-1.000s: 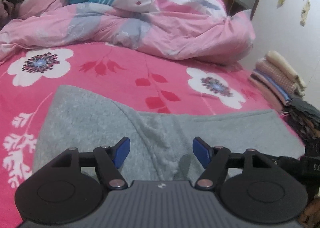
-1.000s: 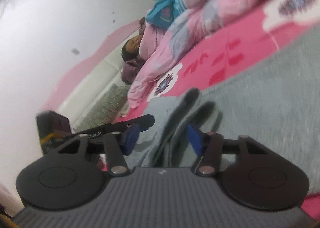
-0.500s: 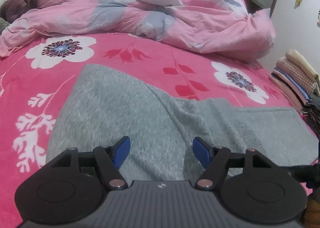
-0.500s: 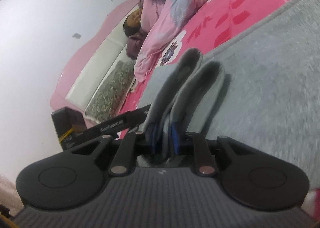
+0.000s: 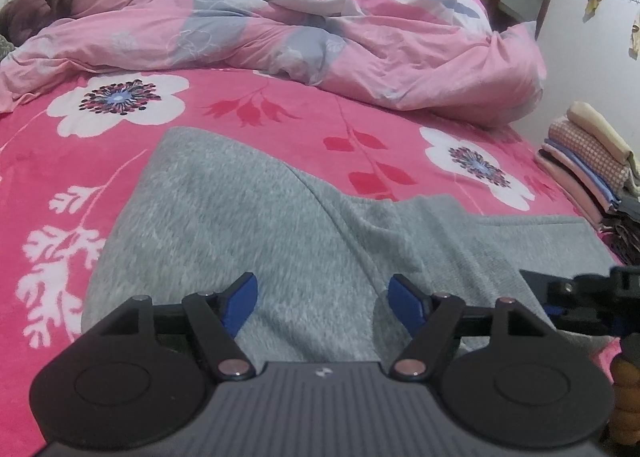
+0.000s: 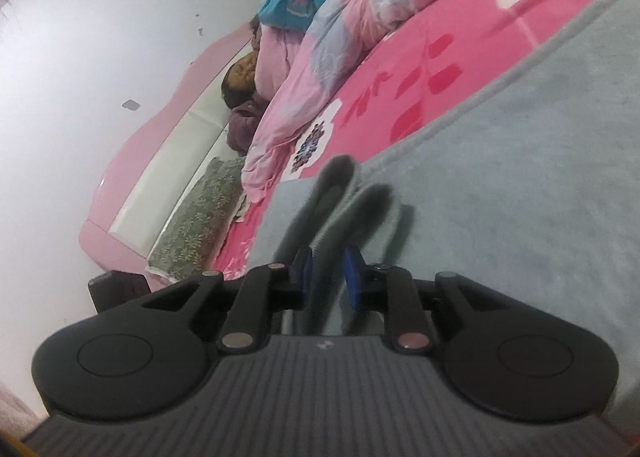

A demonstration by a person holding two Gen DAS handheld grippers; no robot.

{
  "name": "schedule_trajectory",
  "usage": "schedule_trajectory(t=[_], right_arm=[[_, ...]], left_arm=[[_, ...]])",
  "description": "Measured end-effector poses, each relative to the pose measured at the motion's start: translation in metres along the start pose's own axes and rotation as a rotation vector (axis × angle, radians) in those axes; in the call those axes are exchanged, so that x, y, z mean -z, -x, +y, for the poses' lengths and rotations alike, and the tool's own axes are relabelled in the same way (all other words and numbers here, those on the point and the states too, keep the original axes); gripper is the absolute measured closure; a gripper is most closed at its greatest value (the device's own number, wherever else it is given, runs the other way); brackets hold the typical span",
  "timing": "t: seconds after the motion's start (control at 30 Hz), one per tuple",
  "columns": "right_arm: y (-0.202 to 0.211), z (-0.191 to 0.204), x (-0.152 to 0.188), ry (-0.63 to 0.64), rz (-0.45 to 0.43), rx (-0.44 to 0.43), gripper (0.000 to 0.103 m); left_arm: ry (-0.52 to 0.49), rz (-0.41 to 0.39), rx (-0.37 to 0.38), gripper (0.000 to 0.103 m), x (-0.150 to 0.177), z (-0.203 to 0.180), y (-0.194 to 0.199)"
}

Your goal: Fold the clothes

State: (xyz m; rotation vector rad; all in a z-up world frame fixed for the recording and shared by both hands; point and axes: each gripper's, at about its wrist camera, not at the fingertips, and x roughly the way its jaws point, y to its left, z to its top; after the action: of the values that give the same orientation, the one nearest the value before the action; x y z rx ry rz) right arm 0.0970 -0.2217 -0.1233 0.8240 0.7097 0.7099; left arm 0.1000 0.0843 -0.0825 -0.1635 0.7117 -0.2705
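On the pink bed lies the grey garment — the right gripper has just closed, pinching a doubled fold of its edge, while the left gripper hovers spread above the cloth, holding nothing. A one-sided lift risks dragging the garment askew — or the fold slipping free.
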Motion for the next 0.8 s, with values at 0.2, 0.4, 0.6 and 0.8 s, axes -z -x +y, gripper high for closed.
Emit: schedule_trajectory(t=[0.2, 0.4, 0.6, 0.8], right_arm=[[-0.011, -0.010, -0.007, -0.084, -0.016, -0.014, 0.085], [-0.010, -0.022, -0.001, -0.115, -0.018, -0.005, 0.087], [-0.014, -0.018, 0.002, -0.067, -0.009, 0.043, 0.088], [-0.027, 0.011, -0.001, 0.074, 0.039, 0.131, 0.086]], left_arm=[[0.004, -0.002, 0.010, 0.028, -0.001, 0.003, -0.001], [0.014, -0.014, 0.025, 0.028, 0.001, 0.005, -0.001], [0.025, -0.027, 0.040, 0.027, 0.003, 0.008, -0.001], [0.035, -0.051, 0.060, 0.026, 0.005, 0.012, -0.002]])
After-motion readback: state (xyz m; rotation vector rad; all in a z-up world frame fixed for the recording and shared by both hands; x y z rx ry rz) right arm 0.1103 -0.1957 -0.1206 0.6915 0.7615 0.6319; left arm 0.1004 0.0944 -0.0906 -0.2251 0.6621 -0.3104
